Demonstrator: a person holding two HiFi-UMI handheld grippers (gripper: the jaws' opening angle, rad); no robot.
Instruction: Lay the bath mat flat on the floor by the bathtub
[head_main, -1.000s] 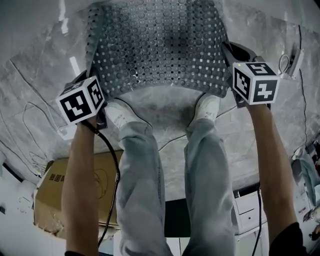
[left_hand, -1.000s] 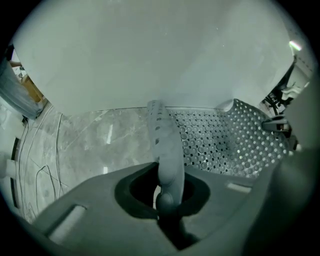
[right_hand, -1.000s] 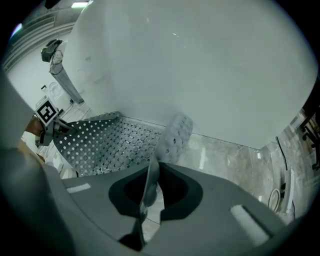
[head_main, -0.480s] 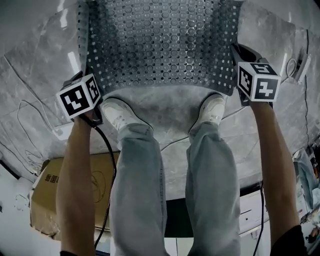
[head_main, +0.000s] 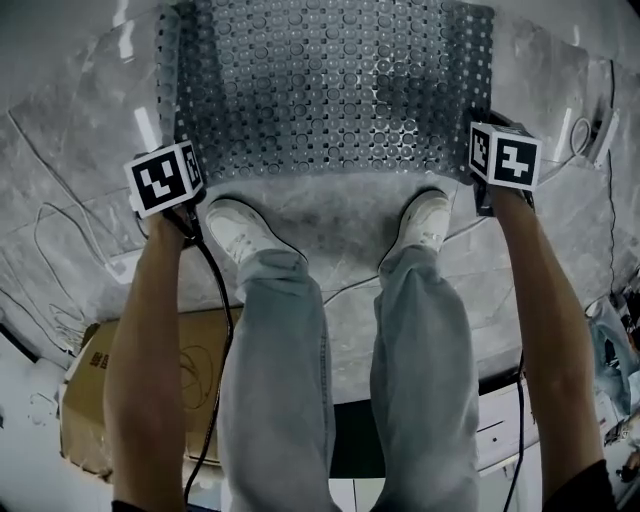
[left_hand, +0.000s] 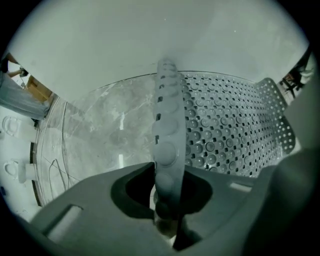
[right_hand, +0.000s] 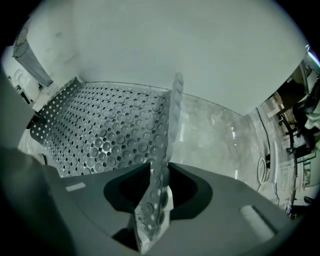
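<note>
Marble floor (head_main: 80, 160) lies beneath. Jaws of the left gripper (left_hand: 167, 192) are clamped on the bath mat (head_main: 330, 90) at its near left corner. Jaws of the right gripper (right_hand: 159, 192) have just been opening, with the mat's near right edge standing loosely between them. Beyond, the mat spreads toward a white wall (left_hand: 150, 35), with bare floor open on either side.

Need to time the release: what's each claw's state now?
Left claw: closed on the bath mat edge.
Right claw: has just been opening; open, mat edge between its jaws.
</note>
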